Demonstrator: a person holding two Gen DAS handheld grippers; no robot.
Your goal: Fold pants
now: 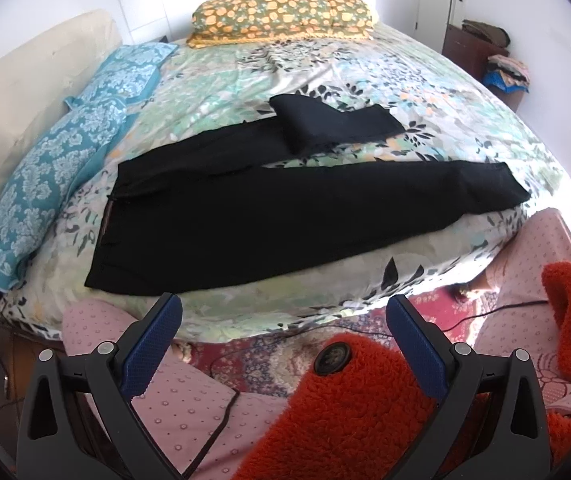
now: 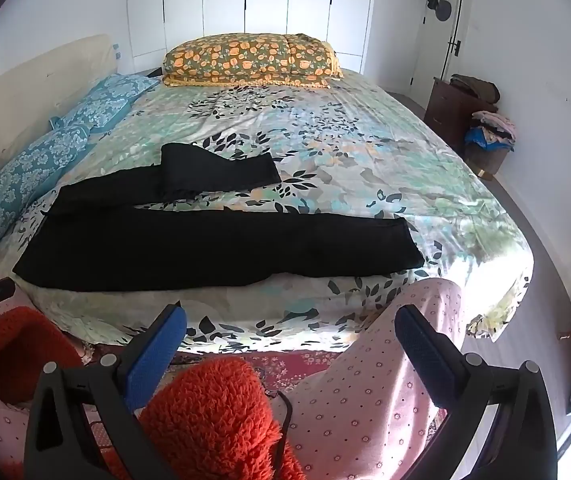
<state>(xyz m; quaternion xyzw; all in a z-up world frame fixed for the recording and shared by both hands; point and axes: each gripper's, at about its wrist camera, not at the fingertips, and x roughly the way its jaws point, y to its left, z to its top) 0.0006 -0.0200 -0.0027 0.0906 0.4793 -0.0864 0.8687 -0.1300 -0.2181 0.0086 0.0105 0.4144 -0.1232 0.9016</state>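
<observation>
I see the black pants [image 1: 285,216] spread flat on the bed [image 1: 365,72], waistband at 9 o'clock, the far leg doubled back. My left claw [image 1: 283,322] and right claw [image 2: 290,334] both gape wide, holding nothing, short of the mattress.

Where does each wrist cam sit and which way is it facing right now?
Left wrist: held low off the bed's near edge, facing across the bed at the black pants; shows the open left gripper, red fleece sleeve, pink pajama legs.
Right wrist: same low spot, further right, facing the same way; shows the open right gripper, red sleeve, pink leg.
Shared: pants, yellow floral pillow, blue pillows, neither gripper touching the pants.
</observation>
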